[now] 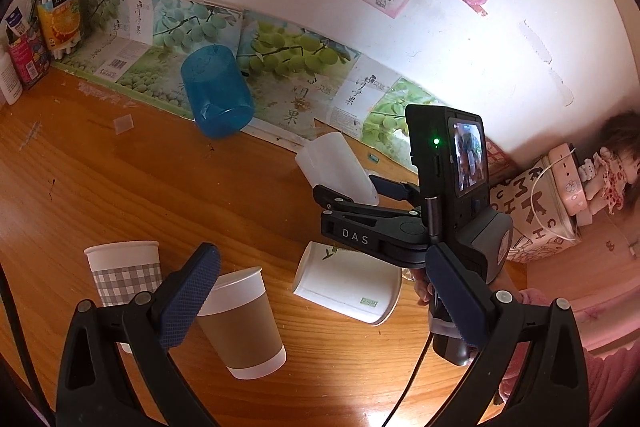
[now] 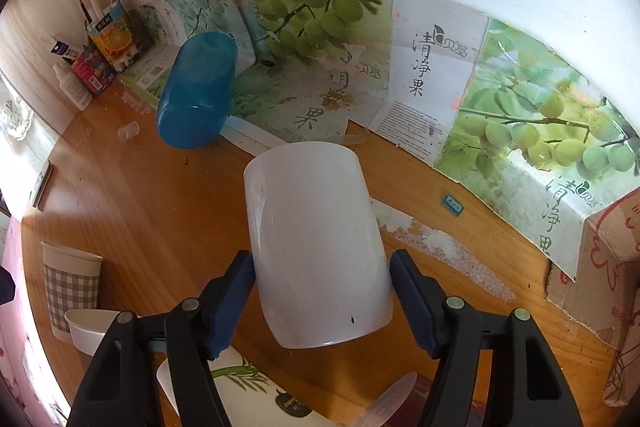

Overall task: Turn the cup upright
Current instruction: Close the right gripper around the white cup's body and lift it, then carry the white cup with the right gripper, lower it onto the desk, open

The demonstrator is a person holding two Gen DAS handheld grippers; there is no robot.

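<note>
Right hand-held gripper (image 2: 322,301) is clamped on the white cup (image 2: 316,247) near its rim; left (image 1: 320,303) is held apart. Light, smooth plastic may slip.

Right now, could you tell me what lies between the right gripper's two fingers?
The white cup sits upside down between the fingers of the right gripper, both pads against its sides. The right wrist view shows this best.
</note>
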